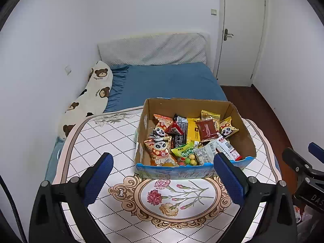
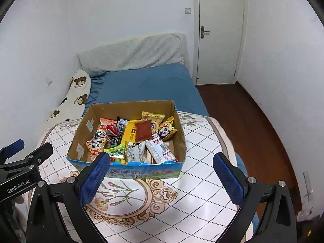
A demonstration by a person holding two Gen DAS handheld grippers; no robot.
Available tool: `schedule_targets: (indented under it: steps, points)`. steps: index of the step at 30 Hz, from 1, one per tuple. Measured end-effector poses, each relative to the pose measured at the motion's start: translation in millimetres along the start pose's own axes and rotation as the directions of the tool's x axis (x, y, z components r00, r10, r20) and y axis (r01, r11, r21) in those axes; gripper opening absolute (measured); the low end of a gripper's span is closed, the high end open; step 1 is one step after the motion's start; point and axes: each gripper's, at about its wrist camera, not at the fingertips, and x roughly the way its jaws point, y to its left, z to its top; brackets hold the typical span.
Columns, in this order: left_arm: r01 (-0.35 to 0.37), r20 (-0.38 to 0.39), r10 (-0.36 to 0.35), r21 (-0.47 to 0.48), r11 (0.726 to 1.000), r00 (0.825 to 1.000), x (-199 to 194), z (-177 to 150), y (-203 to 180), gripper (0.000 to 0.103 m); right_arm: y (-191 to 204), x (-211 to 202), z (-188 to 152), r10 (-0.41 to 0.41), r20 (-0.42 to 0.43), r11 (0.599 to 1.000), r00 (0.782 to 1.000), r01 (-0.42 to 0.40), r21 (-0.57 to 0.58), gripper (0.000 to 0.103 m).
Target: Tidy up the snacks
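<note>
- Brown cardboard box (image 1: 193, 109) with a blue printed front sits on a quilted floral surface (image 1: 113, 139) at the foot of a blue-sheeted bed (image 1: 168, 81).
- All the snacks (image 1: 188, 139) in view lie inside the box: panda packets (image 1: 161, 151), a yellow bar (image 1: 192, 131), a dark red packet (image 1: 206, 129), a green candy bag (image 1: 183, 150), white barcoded wrappers (image 1: 224, 146).
- None lies loose on the surface, so gathering looks done. Inside, the packets overlap at mixed angles; that fits a box just filled, or a heap awaiting sorting. Cannot tell which.
- Left tool (image 1: 163, 179): jaws spread wide, nothing between them, hanging short of the box's near wall.
- Right tool (image 2: 162, 179): equally wide apart, holding nothing, also short of the box.
- Left view only: the surface's full flower medallion (image 1: 176, 196), and the right tool's side at the frame edge.
- Right view only: the box's left inner wall with tape patches (image 2: 90, 124), more wooden floor (image 2: 253, 125), the left tool's side, and something pale on the floor at far right, too small to name.
</note>
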Motion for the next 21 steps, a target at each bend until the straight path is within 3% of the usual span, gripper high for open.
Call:
schedule_targets:
  steps: [21]
  points:
    - [0.001, 0.013, -0.001, 0.006, 1.000, 1.000, -4.5, 2.4, -1.0, 0.102, 0.2, -4.7, 1.5, -0.011, 0.013, 1.000, 1.000, 0.011, -0.010, 0.103]
